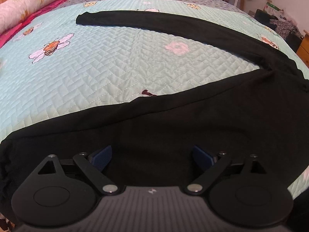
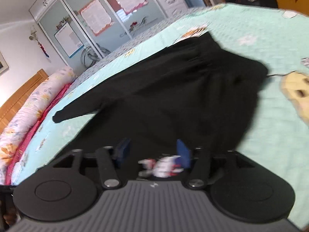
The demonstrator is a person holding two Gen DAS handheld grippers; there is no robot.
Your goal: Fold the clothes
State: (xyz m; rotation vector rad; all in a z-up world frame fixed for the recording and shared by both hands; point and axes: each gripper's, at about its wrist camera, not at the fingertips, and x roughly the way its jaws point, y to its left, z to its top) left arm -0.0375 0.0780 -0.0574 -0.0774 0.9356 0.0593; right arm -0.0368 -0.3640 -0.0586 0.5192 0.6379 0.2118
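Black trousers [image 1: 173, 127] lie spread on a bed with a mint quilted bedspread [image 1: 115, 63], directly under and beyond both grippers. Left gripper [image 1: 152, 157] hovers over the near leg, jaws wide apart, holding nothing. That leg's long axis runs left to right; the far leg angles away to the far left. Right gripper [image 2: 152, 153], blurred, has jaws partly apart over the fabric; whether it grips anything I cannot tell. "LOVE" [image 2: 62, 22] shows on a far wardrobe door.
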